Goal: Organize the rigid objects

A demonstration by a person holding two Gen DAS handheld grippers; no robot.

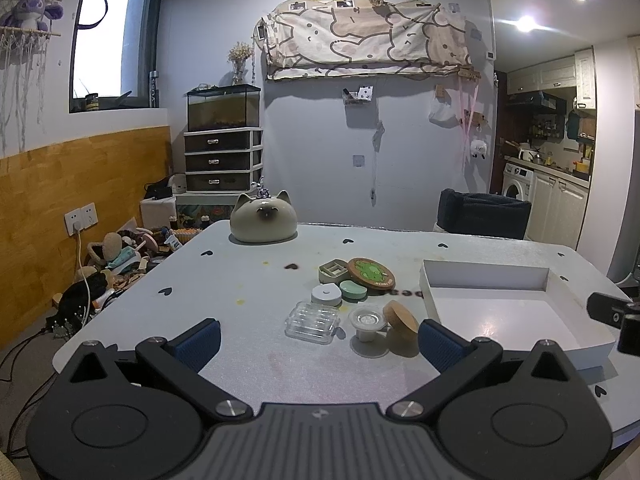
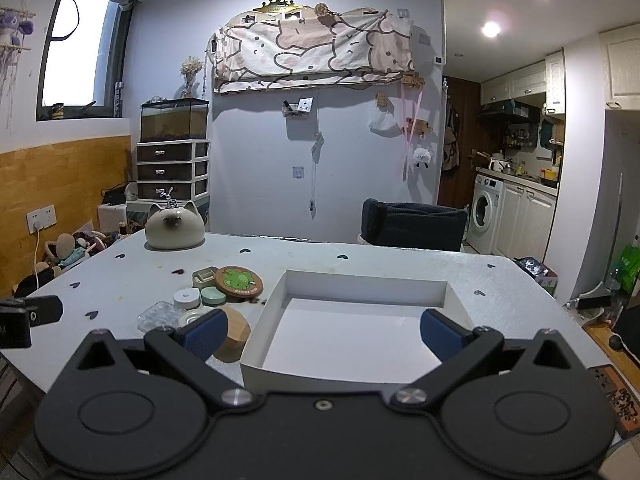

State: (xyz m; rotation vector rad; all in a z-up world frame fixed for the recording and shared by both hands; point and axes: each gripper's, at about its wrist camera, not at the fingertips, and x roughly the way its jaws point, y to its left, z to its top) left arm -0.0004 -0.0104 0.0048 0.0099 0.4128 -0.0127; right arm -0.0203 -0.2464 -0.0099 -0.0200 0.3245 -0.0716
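Small rigid objects cluster mid-table: a clear plastic case (image 1: 313,322), a clear suction-cup piece (image 1: 366,322), a cork lid (image 1: 401,317), a white round case (image 1: 326,294), a green oval case (image 1: 353,290), a green square holder (image 1: 334,271) and a frog coaster (image 1: 371,273). An empty white tray (image 1: 560,300) stands to their right. My left gripper (image 1: 319,342) is open and empty, just short of the cluster. My right gripper (image 2: 323,334) is open and empty above the tray's (image 2: 256,344) near edge, with the cork lid (image 2: 236,334) beside its left finger.
A cat-shaped ceramic jar (image 1: 263,218) sits at the table's far left. A dark chair (image 1: 482,214) stands behind the far edge. Clutter lies on the floor to the left (image 1: 120,260). The kitchen is at the right (image 2: 516,200).
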